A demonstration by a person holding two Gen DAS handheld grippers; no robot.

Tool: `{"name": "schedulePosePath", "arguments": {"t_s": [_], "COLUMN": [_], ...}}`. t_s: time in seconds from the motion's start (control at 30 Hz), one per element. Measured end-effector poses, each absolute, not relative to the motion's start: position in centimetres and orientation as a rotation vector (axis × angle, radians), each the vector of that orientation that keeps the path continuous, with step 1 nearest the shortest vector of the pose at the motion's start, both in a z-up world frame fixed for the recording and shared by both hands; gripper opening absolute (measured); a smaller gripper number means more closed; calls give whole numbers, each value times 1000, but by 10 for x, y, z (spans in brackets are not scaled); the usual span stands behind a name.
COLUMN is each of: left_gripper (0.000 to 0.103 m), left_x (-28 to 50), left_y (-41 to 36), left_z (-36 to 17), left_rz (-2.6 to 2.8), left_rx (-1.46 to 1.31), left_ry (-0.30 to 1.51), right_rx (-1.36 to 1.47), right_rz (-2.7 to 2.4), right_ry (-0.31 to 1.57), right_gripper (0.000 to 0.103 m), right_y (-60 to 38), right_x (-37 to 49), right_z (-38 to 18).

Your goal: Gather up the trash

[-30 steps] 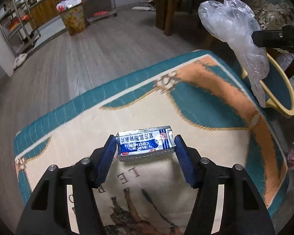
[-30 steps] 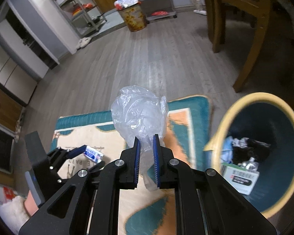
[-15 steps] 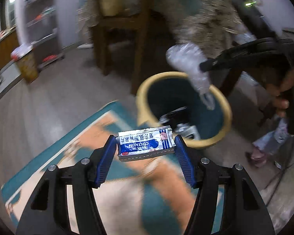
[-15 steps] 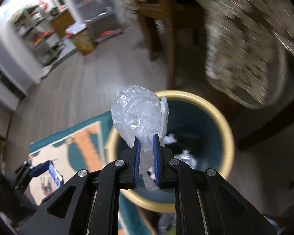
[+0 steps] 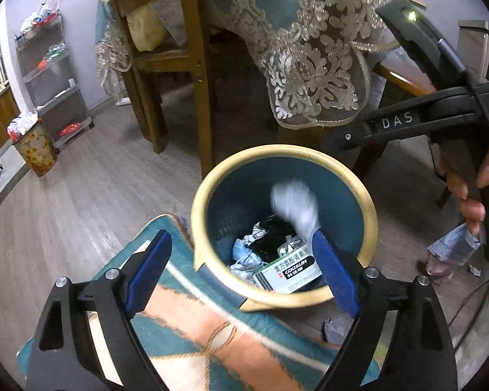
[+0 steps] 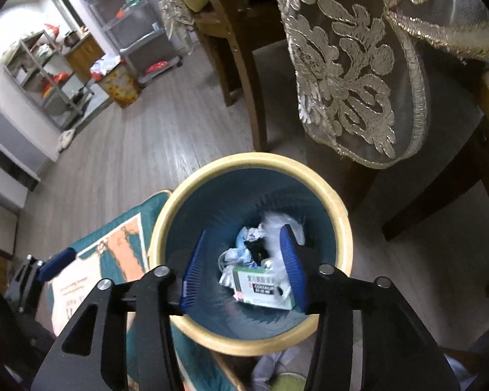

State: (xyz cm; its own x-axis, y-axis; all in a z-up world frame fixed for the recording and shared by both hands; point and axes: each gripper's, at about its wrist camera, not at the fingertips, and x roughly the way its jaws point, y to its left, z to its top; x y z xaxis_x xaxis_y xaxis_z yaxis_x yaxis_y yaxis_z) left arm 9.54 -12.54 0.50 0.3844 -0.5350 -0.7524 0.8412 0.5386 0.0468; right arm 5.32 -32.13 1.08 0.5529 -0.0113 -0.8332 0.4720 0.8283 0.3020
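A round bin with a yellow rim (image 5: 283,153) (image 6: 254,159) and teal inside stands on the floor, holding crumpled trash and a white medicine box (image 5: 290,270) (image 6: 264,288). A blurred clear plastic bag (image 5: 295,205) (image 6: 277,223) is dropping inside it. My left gripper (image 5: 240,241) hovers open over the near rim, nothing between its blue pads. A blurred blue-grey streak (image 5: 221,285) crosses that rim; I cannot tell if it is the blue-and-white packet. My right gripper (image 6: 244,234) is open straight above the bin mouth, empty.
The teal and orange rug (image 5: 212,332) ends at the bin. A wooden chair leg (image 5: 202,97) and a lace tablecloth (image 5: 309,65) hang close behind the bin. Crumpled scraps (image 5: 453,251) lie on the floor at right. A floral bin (image 5: 36,153) and metal shelves (image 5: 55,81) stand far left.
Both grippers swung from over the rug to over the bin and opened. The right let go of the plastic bag, now falling in; the left no longer holds the blue-and-white packet.
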Motion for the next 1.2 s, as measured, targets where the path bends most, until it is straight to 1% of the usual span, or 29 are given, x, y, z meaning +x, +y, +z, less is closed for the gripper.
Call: {"name": "schedulePosePath", "arguments": {"t_s": [0.07,0.17,0.2,0.23,0.27,0.3,0.37,0.43,0.67,0.93,1.2], "left_gripper": [88,94,96,97,97,97,97,97,97,97,97], "left_x": [89,75,71,66,60,54,43,32,20,16,10], "left_y": [-108,-83,-77,-70,-61,-53,-38,-24,-24,-28,-23], "left_z": [18,37,42,47,53,57,63,64,43,45,50], "left_rz": [-911,-905,-902,-899,-893,-883,-868,-836,-754,-758,-781], "left_rx": [426,396,391,388,386,380,372,355,384,381,373], "left_ry": [769,766,766,767,771,771,772,769,765,698,672], "right_rx": [531,527,535,546,554,554,531,499,481,243,263], "right_rz": [-287,-278,-279,-282,-288,-301,-311,-321,-383,-379,-380], "right_ry": [945,930,913,896,880,871,893,888,883,840,826], "right_gripper": [52,54,57,66,70,78,81,94,97,97,97], "right_y": [-313,-300,-294,-287,-281,-273,-259,-246,-224,-188,-189], "right_x": [47,31,20,11,1,-11,-25,-43,-77,-73,-70], "right_z": [19,35,43,49,53,56,58,61,61,71,71]}}
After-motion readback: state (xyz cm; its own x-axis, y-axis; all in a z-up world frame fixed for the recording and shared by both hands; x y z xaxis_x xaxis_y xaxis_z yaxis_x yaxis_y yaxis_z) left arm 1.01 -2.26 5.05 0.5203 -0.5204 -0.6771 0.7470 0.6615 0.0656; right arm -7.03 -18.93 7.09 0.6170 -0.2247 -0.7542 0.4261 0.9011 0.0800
